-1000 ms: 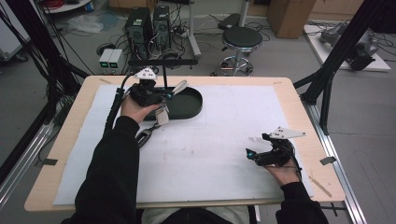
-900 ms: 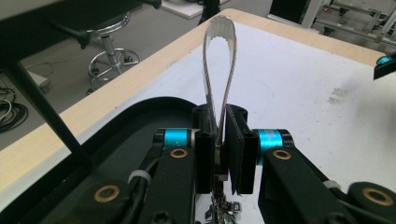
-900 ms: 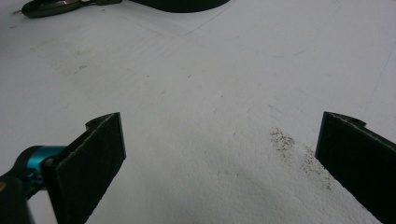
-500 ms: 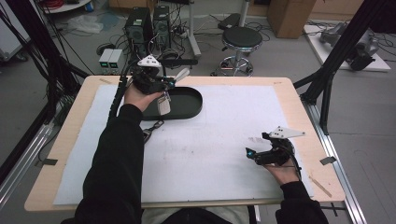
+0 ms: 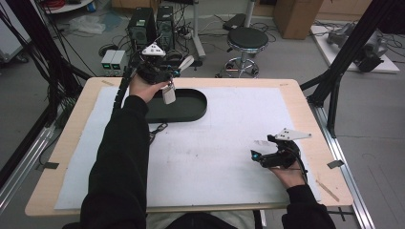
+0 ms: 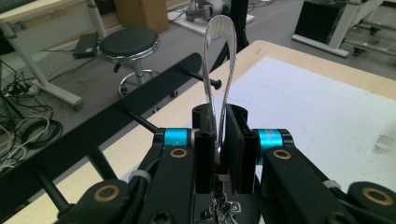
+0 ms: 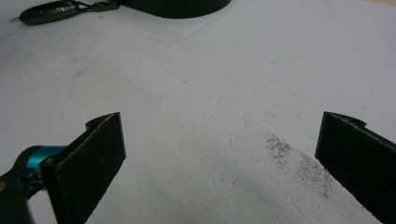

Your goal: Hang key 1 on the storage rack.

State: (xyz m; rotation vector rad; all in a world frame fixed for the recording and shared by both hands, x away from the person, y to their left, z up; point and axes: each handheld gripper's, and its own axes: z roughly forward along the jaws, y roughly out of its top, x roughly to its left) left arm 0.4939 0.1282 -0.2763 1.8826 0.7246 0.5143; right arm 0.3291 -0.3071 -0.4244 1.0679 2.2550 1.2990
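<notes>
My left gripper [image 5: 175,67] is raised above the table's back left edge, just behind the black oval tray [image 5: 197,112]. It is shut on the handle of a metal spoon [image 6: 219,56], and the spoon's bowl [image 5: 186,61] sticks out beyond the jaws toward the back right. A white tag [image 5: 168,95] hangs under this gripper. My right gripper [image 5: 258,156] rests low over the white mat [image 5: 224,143] at the front right. Its jaws stand wide apart around bare mat [image 7: 224,158], with nothing between them.
A black rail with several pegs [image 6: 116,123] runs just past the table's back edge, below the spoon. A dark clip on a strap [image 5: 160,129] lies on the mat in front of the tray [image 7: 177,7]. A stool [image 5: 248,40] and computer boxes stand on the floor behind.
My left gripper has risen with the spoon and moved from over the tray toward the back edge. The right gripper has stayed where it was.
</notes>
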